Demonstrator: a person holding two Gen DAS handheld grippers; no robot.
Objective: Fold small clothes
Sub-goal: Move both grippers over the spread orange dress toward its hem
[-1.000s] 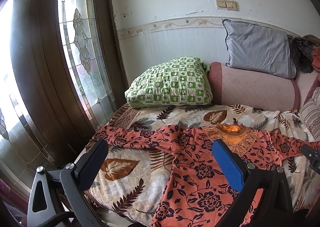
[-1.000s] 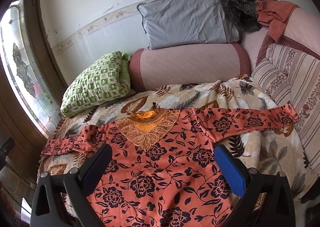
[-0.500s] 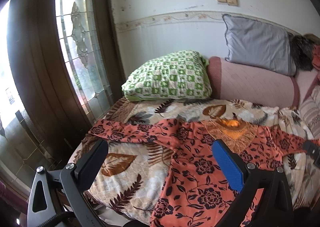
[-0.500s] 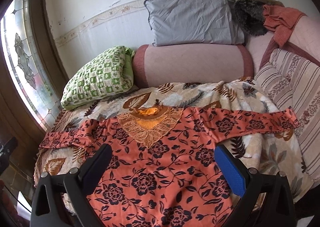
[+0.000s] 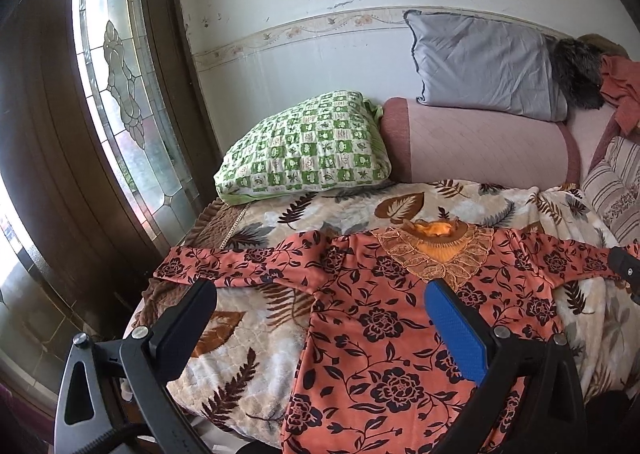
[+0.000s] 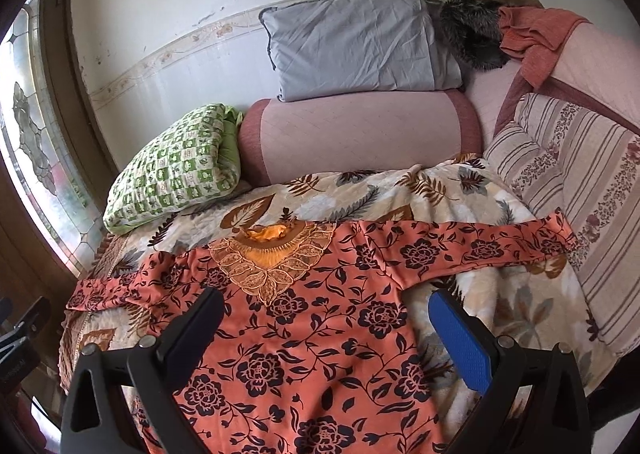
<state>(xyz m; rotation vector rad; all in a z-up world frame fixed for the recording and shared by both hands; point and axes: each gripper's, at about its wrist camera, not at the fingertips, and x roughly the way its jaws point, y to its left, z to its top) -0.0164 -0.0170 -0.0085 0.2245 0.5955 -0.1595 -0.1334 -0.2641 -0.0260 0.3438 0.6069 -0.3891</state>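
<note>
Lying flat on the leaf-patterned blanket of the bed, the orange floral dress has both sleeves stretched out sideways and its embroidered neckline toward the pillows. The left claw hangs over the dress's left side, jaws spread wide and empty. The right claw hangs above its middle, equally wide apart, gripping nothing.

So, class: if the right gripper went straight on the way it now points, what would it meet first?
Most likely the orange floral dress spread on the leaf-print blanket; the open right gripper points down at its front, though depth is unclear.
</note>
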